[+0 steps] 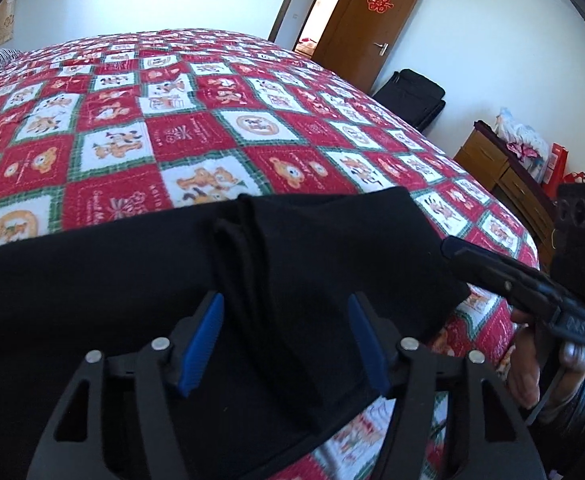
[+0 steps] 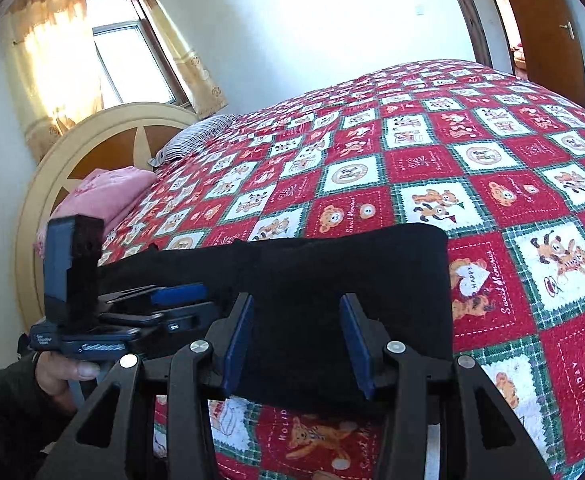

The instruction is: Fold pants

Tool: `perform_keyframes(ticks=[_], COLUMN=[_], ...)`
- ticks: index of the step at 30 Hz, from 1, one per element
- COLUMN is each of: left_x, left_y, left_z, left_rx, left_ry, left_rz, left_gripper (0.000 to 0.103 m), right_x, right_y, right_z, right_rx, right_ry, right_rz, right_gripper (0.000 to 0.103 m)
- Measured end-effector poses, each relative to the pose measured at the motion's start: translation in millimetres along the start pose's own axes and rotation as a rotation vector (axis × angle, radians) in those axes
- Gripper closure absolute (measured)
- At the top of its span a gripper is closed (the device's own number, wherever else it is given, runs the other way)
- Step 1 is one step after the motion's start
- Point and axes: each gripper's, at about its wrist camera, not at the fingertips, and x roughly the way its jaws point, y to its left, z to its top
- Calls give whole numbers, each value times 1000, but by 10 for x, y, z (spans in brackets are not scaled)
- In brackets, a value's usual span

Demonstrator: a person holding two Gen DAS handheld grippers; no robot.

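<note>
pants: black soft cloth pants, already doubled into a thick band, lie along the near edge of the bed with the red, white and green checked bear-print quilt.
layers: several folded edges show as ridges in the middle of the band in the left wrist view.
left gripper: black frame with blue pads, jaws about half open; the fabric ridge sits between the pads, which do not press on it.
right gripper: same build, jaws partly open, astride the near hem close to the band's right end; nothing clamped.
handling: likely light, limp and a little slippery in layers; it will sag and slide apart unless every layer is pinched.
where to hold: probably the stacked near edge, one gripper toward each end, biting deep enough to catch the bottom layer.
risk: the quilt may get snagged along with the cloth.
</note>
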Motion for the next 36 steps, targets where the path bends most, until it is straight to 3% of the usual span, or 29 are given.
perform_keyframes(ticks=[1, 4, 6, 13, 17, 22, 31, 34, 36], left_x=[10, 69, 92, -295, -625, -504, -454, -618, -736], left_y=[-14, -49, -63, 43, 360, 726, 708, 712, 738], left_z=[6, 29, 44, 145, 185, 5, -144, -141, -147], left_rx=[0, -11, -2, -18, -70, -128, -99, -74, -75], left_ry=[1, 6, 4, -66, -102, -9, -23, -67, -112], left_rz=[5, 13, 32, 9, 61, 102, 139, 177, 199], left_gripper=[37, 62, 90, 89, 90, 89, 79, 60, 34], right_x=[-7, -55, -88, -225, -213, -80, 92, 74, 94], right_y=[9, 6, -1, -121, -93, 83, 134, 213, 343], right_z=[1, -15, -19, 5, -13, -91, -197, -191, -157], right_rx=[-7, -12, -17, 16, 7, -69, -114, -135, -156], right_ry=[-9, -27, -46, -112, -111, -61, 4, -1, 10], right_rz=[5, 18, 10, -28, -21, -17, -38, -35, -16], right_gripper=[56, 56, 56, 55, 55, 55, 55, 55, 55])
